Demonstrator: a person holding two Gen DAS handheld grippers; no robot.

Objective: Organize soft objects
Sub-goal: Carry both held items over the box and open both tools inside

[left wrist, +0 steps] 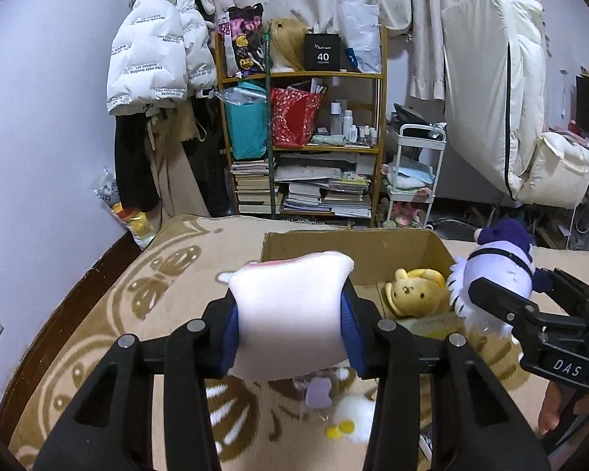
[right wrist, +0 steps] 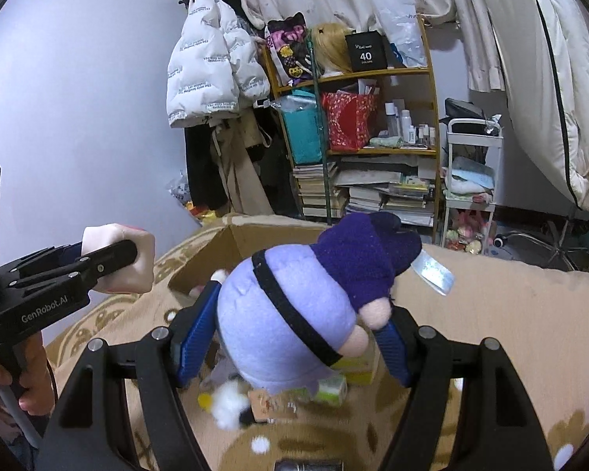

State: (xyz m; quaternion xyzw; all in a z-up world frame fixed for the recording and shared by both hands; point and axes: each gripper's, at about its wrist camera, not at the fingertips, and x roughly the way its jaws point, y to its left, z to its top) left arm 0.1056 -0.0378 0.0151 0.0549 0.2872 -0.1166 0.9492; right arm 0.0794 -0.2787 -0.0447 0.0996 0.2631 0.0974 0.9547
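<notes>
My left gripper is shut on a white-and-pink plush cushion and holds it above the carpet, just in front of an open cardboard box. It also shows in the right wrist view, at the left. My right gripper is shut on a lilac plush doll with a dark purple hat, held over the box. The doll also shows in the left wrist view. A yellow plush dog lies inside the box.
A small white fluffy toy with yellow feet lies on the beige patterned carpet below the grippers. A wooden shelf of books and bags stands behind the box, a white trolley beside it. Coats hang at the left.
</notes>
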